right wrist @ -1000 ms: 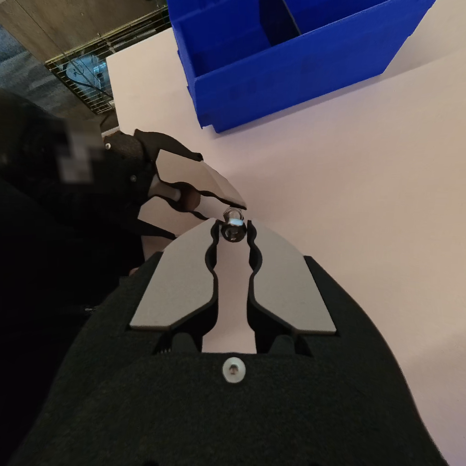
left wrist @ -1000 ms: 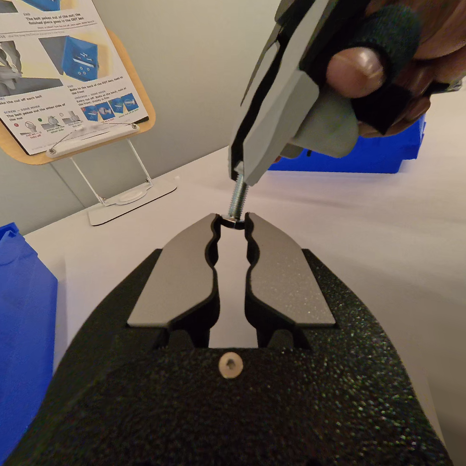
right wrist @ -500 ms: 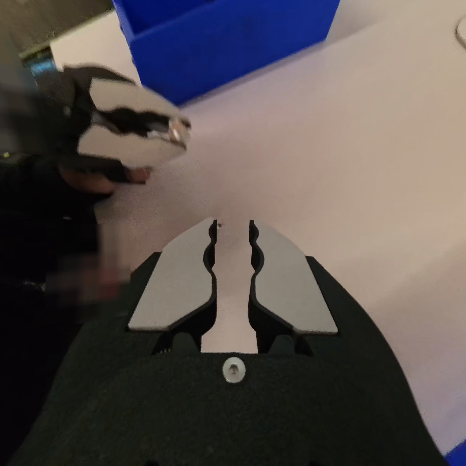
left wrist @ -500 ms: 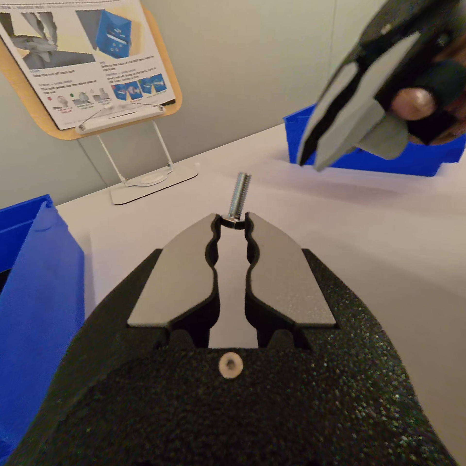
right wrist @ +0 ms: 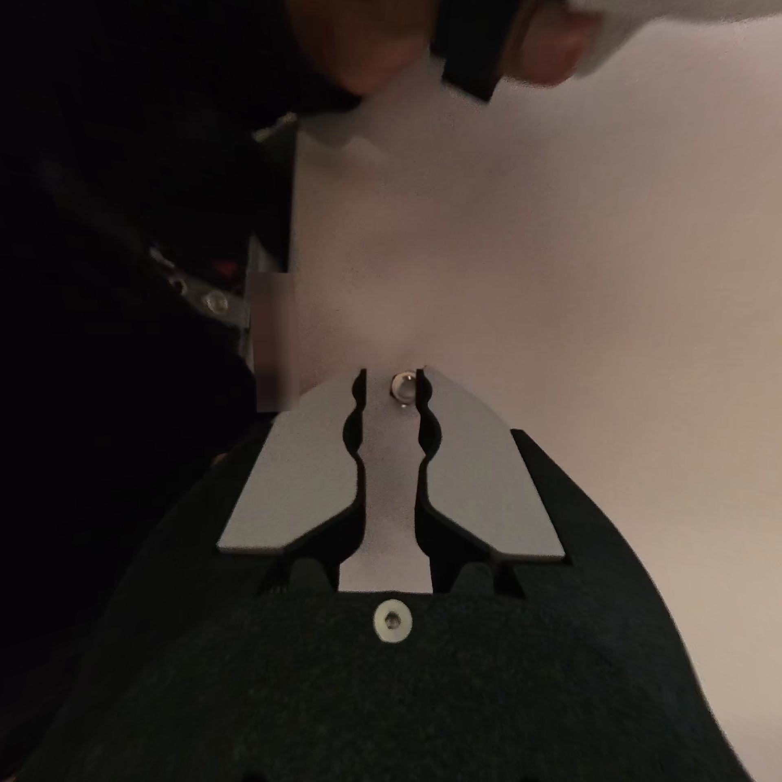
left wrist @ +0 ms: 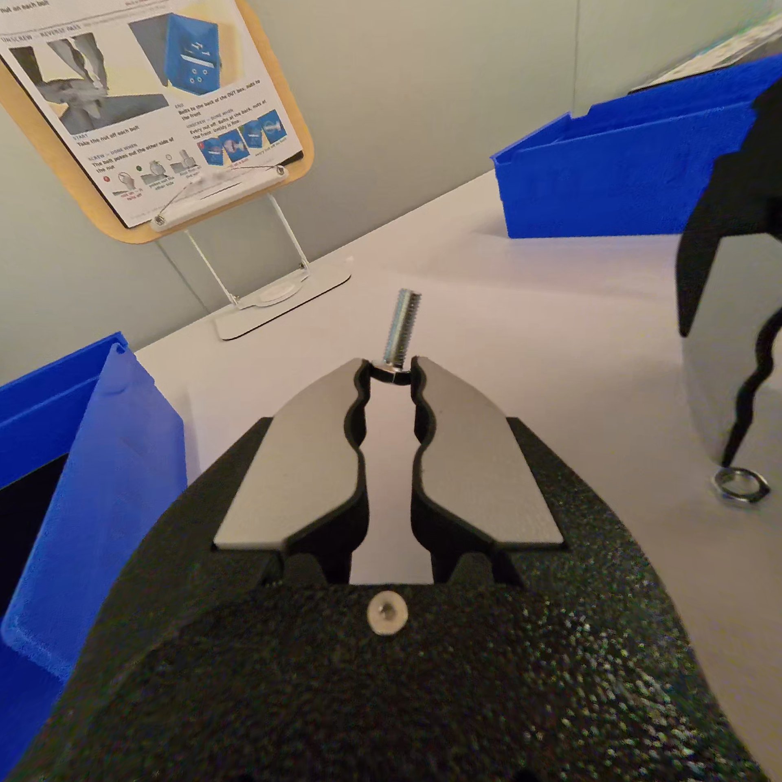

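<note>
While the left gripper (left wrist: 390, 372) clenches the hex head of 1 silver bolt (left wrist: 401, 328), its threaded shank standing up past the fingertips, the right gripper (right wrist: 391, 383) is parted over the white table (left wrist: 529, 338), 1 steel nut (right wrist: 403, 387) lying flat against its right finger (right wrist: 427, 393) and clear of the left. Both parts look small, rigid, light and slick, best pinched across opposite flats. Farther out stand 2 blue bins (left wrist: 626, 169) and 1 instruction board (left wrist: 169, 106).
</note>
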Available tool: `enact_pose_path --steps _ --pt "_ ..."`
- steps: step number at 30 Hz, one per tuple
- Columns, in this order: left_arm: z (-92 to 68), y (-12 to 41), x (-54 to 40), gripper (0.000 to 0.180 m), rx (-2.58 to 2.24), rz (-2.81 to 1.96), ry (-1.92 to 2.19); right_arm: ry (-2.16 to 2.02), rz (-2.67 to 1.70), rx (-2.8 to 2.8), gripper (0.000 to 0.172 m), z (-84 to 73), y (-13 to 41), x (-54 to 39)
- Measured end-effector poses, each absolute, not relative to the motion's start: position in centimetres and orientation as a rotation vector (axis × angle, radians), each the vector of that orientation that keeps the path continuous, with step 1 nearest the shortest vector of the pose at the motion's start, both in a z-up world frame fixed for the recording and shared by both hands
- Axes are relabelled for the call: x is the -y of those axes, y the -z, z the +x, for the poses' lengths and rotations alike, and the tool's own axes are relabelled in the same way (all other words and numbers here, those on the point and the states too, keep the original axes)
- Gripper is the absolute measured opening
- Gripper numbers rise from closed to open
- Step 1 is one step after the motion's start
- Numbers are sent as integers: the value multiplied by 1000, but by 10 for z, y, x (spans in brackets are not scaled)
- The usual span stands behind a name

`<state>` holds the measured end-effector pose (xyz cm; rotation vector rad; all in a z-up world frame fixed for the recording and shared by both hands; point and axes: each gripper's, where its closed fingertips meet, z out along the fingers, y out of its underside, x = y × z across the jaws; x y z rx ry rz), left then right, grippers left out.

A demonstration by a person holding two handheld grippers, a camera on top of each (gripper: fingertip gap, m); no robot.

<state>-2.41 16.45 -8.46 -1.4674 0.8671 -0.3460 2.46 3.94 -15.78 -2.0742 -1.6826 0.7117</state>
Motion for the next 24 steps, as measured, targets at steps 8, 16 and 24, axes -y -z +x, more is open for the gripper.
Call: enact_pose_path --steps 8,16,24 --pt "-11 98 -162 18 -986 -1525 415 -605 -2145 1667 20 37 171 -48" --pt "-6 105 -160 18 -1038 -1553 432 -518 -2171 1736 27 40 177 -47" --pt "-5 107 -159 18 -1053 -1556 435 -530 -2195 1652 31 39 171 -49"
